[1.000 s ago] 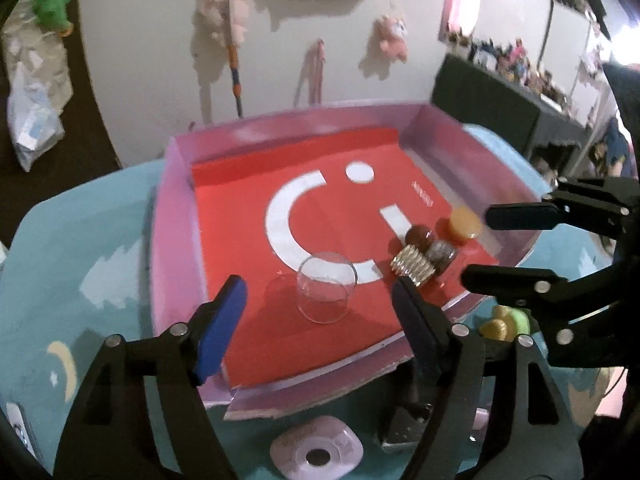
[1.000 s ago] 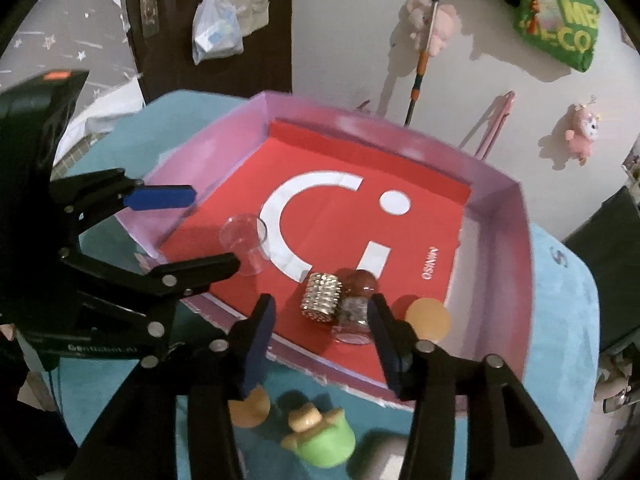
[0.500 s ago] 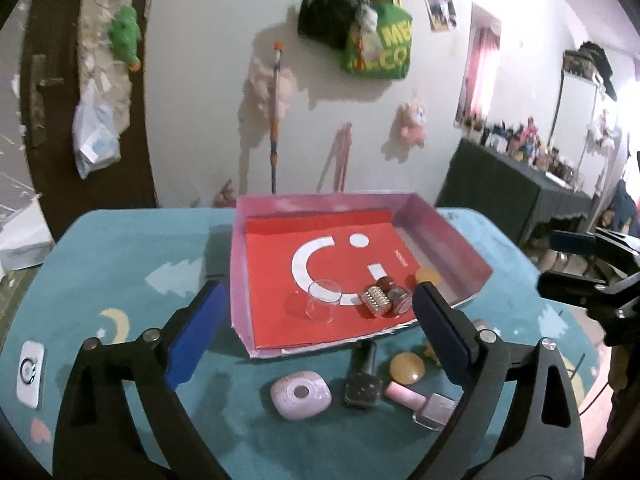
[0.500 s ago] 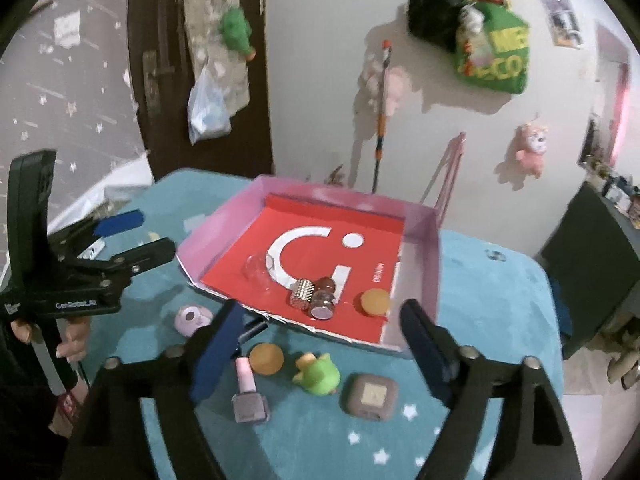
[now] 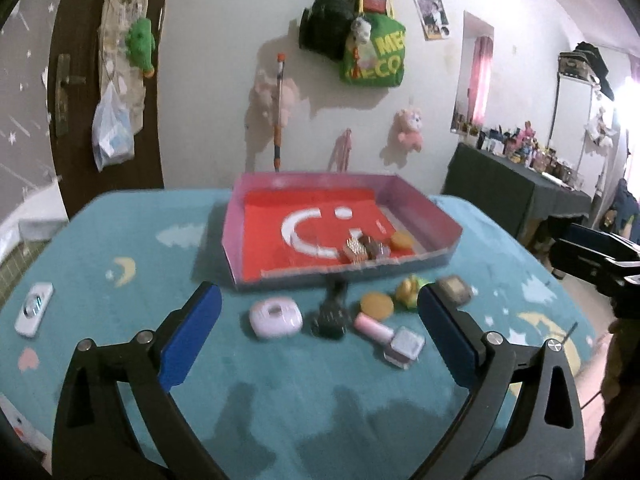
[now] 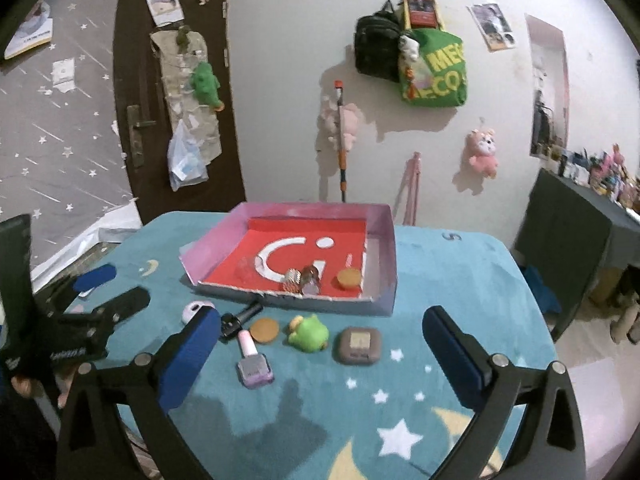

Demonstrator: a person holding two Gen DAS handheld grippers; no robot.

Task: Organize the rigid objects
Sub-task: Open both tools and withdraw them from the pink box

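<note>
Both tongs are held above the near part of the table (image 6: pixel 460 264), jaws opening wide, with nothing gripped. Beyond the left tongs (image 5: pixel 320 320) and right tongs (image 6: pixel 320 332) a row of small objects is laid: nail polish bottle (image 6: pixel 252 360), green toy (image 6: pixel 310 334), brown case (image 6: pixel 358 346). Farther back, the red tray (image 6: pixel 380 248) is seen holding a few pieces.

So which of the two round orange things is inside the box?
The orange disc near the box's right wall; its twin lies outside on the blue cloth, beside the pink bottle.
</note>
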